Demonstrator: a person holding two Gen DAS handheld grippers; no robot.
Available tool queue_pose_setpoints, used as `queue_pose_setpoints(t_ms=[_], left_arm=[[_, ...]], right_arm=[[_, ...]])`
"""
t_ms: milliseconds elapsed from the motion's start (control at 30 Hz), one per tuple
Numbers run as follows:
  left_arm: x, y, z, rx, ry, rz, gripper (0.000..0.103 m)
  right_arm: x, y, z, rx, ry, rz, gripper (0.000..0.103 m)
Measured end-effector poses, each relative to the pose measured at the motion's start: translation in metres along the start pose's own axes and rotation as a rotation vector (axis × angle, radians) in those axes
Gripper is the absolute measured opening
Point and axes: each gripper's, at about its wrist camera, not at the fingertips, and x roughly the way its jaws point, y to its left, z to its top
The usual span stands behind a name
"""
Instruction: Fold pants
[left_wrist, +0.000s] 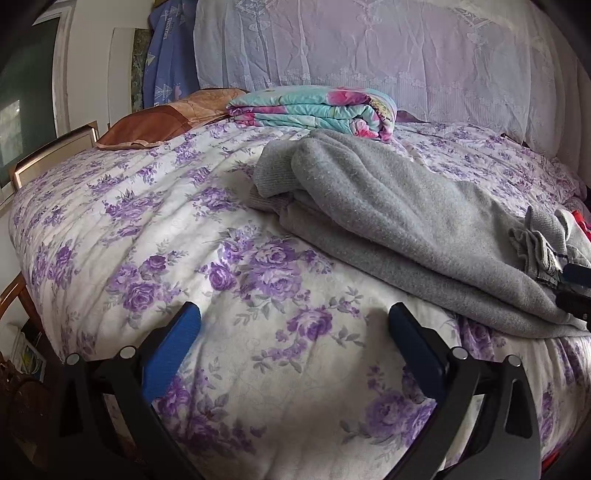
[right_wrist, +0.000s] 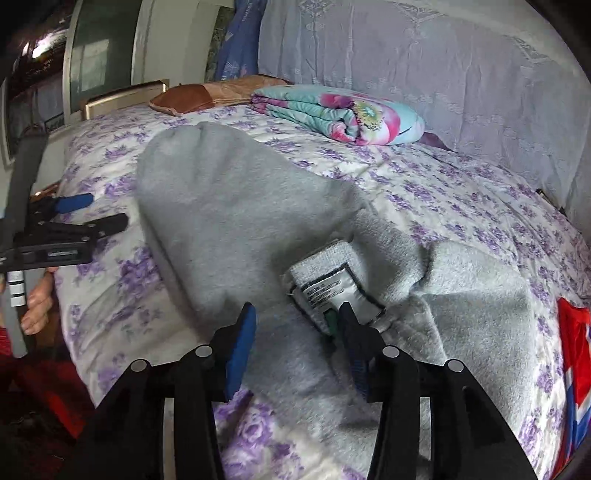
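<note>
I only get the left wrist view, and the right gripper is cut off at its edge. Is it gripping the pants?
Observer: No. The right wrist view shows the right gripper open over the grey pants, with nothing clamped between its pads.
Operator: What lies just ahead of it?
Observer: A white care label at the waistband, face up, beside its right finger.
Operator: Anything past the pants on that side?
Observer: A red, blue and white cloth at the right edge of the floral bedspread.
</note>
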Motion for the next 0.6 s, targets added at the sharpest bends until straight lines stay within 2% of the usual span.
queue_pose_setpoints(t_ms=[67,100,167,267,333,367,400,467,533,600], left_arm=[[0.0,0.0,0.0,0.0,-0.001,0.0,0.099],[0.0,0.0,0.0,0.0,-0.002,0.0,0.099],[0.0,0.0,0.0,-0.001,-0.002,0.002,0.099],[0.001,-0.001,-0.001,-0.002,0.002,0.005,0.099],[0.001,0.0,-0.001,-0.006,0.007,0.001,0.099],[0.001,0.001,-0.002,-0.009,0.009,-0.002,0.099],[0.001,0.001,-0.001,-0.01,0.011,-0.004,0.099],[0.001,0.001,-0.001,-0.014,0.018,-0.006,0.099],[0.001,0.002,0.002,-0.023,0.034,-0.016,0.099],[0.0,0.006,0.007,-0.045,0.056,-0.045,0.099]], right_arm=[[-0.019,-0.016,0.004,0.098,-0.061,0.044,0.045],[-0.027,-0.026,0.008,0.139,-0.098,0.031,0.045],[-0.036,-0.043,0.017,0.188,-0.15,-0.048,0.045],[-0.019,-0.06,0.029,0.184,-0.107,-0.192,0.046],[0.012,-0.068,0.029,0.19,-0.005,-0.22,0.046],[0.036,-0.067,0.024,0.17,0.083,-0.215,0.053],[0.05,-0.063,0.018,0.136,0.104,-0.228,0.055],[0.053,-0.058,0.014,0.119,0.075,-0.253,0.057],[0.046,-0.061,0.017,0.14,0.07,-0.231,0.056],[0.029,-0.066,0.017,0.183,-0.005,-0.203,0.056]])
